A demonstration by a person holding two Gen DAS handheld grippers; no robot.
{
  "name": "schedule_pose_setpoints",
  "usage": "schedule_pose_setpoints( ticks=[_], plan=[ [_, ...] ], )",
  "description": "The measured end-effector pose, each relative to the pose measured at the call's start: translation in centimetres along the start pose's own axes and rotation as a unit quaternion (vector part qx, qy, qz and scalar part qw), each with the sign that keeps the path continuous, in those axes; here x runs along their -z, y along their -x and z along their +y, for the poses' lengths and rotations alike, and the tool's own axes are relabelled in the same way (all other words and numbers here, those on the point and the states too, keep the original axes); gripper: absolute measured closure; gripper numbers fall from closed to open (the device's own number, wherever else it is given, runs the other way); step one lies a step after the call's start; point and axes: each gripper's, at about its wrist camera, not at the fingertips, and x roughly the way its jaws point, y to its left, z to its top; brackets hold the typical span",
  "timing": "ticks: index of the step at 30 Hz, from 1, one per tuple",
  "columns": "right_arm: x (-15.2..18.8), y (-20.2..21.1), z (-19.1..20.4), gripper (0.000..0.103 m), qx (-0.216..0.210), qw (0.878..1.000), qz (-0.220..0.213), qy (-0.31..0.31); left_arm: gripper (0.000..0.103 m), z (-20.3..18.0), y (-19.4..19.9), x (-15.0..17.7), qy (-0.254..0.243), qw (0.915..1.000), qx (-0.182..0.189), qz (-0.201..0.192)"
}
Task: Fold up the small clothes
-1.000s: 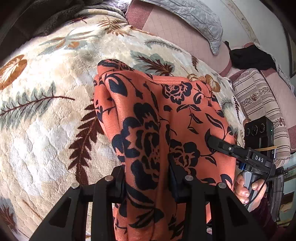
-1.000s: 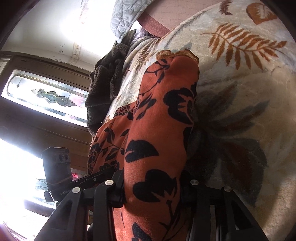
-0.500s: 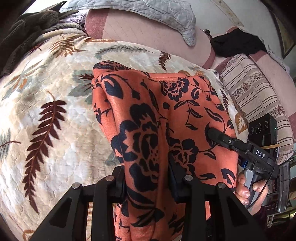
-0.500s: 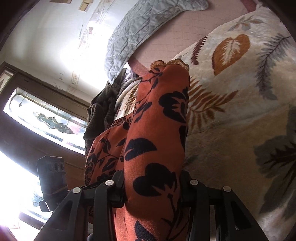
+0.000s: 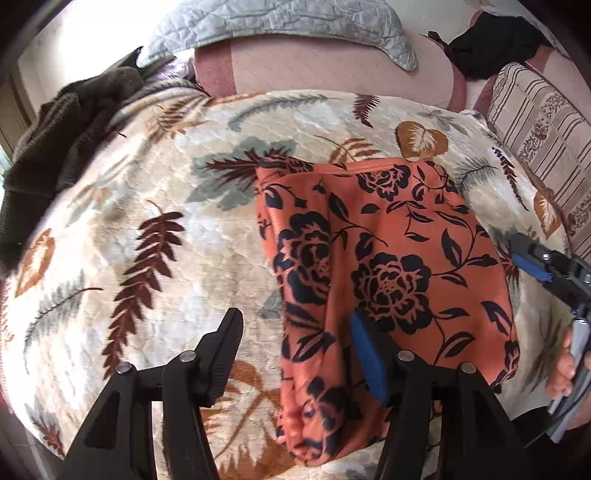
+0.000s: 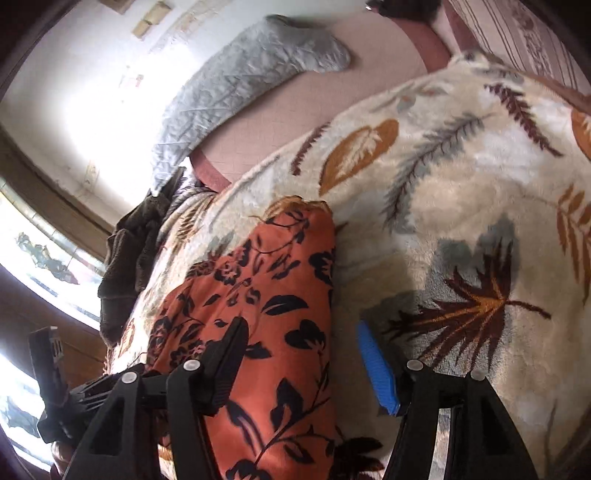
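An orange garment with black flowers [image 5: 384, 266] lies folded on the leaf-patterned blanket [image 5: 147, 221]. My left gripper [image 5: 295, 332] is open, its jaws straddling the garment's near left edge without clamping it. My right gripper [image 6: 303, 350] is also open over the garment [image 6: 266, 302], near its right edge. The right gripper also shows at the right edge of the left wrist view [image 5: 546, 273], and the left gripper at the lower left of the right wrist view [image 6: 55, 369].
A dark brown cloth [image 5: 62, 140] is heaped at the blanket's far left. A grey quilted pillow [image 5: 288, 22] and a pink headboard cushion [image 5: 332, 70] lie behind. A striped cushion [image 5: 539, 118] is at the right. A window [image 6: 37, 251] is on the left.
Both grippers have opened and let go of the orange garment. It has dropped from hanging in the jaws to lying flat on the blanket.
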Motion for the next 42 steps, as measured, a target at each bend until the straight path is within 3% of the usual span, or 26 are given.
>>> schedule_pose_setpoints(
  ticks=[1, 3, 5, 7, 9, 11, 13, 19, 20, 21, 24, 31, 42],
  plan=[
    [0.0, 0.6, 0.8, 0.044, -0.005, 1.000, -0.003, 0.016, 0.040, 0.0, 0.3, 0.7, -0.004, 0.9999, -0.014, -0.002],
    [1.2, 0.8, 3.3, 0.069, -0.007, 0.999, 0.003, 0.053, 0.040, -0.2, -0.1, 1.8, -0.020, 0.9993, -0.032, 0.006],
    [3.4, -0.9, 5.3, 0.069, 0.001, 0.995, 0.047, 0.083, 0.040, -0.5, -0.8, 2.6, -0.030, 0.9979, -0.055, 0.016],
    [6.0, -2.9, 5.8, 0.068, 0.035, 0.990, 0.094, 0.101, 0.040, -0.6, -0.5, 3.0, -0.030, 0.9969, -0.071, 0.017],
    [6.8, -2.5, 6.7, 0.069, 0.066, 0.987, 0.077, 0.128, 0.040, -0.8, 1.6, 3.2, -0.028, 0.9964, -0.080, 0.000],
    [6.5, -1.2, 7.5, 0.068, 0.069, 0.987, 0.080, 0.121, 0.040, -1.3, 4.7, 3.2, -0.029, 0.9949, -0.084, -0.049],
    [6.1, 1.2, 8.3, 0.067, 0.045, 0.991, 0.059, 0.110, 0.036, -1.4, 8.4, 3.3, -0.028, 0.9902, -0.101, -0.092],
    [5.7, 9.6, 13.0, 0.065, 0.082, 0.982, -0.049, 0.165, 0.015, -1.1, 18.8, 3.6, 0.015, 0.9688, -0.125, -0.214],
    [5.5, 11.0, 13.7, 0.054, 0.088, 0.979, -0.067, 0.170, 0.013, -1.1, 20.4, 3.9, 0.022, 0.9645, -0.126, -0.231],
    [5.5, 12.4, 14.4, 0.035, 0.095, 0.976, -0.086, 0.174, 0.010, -1.1, 21.8, 4.2, 0.028, 0.9602, -0.127, -0.247],
    [6.1, 16.3, 16.4, 0.030, 0.108, 0.965, -0.141, 0.192, 0.005, -1.0, 25.5, 5.3, 0.041, 0.9494, -0.129, -0.284],
    [7.4, 22.5, 19.9, 0.030, 0.119, 0.950, -0.202, 0.205, 0.002, -0.4, 30.8, 7.3, 0.070, 0.9347, -0.144, -0.317],
    [9.5, 26.4, 22.4, 0.030, 0.113, 0.942, -0.230, 0.218, 0.000, 0.4, 34.6, 9.5, 0.106, 0.9170, -0.170, -0.345]
  ],
)
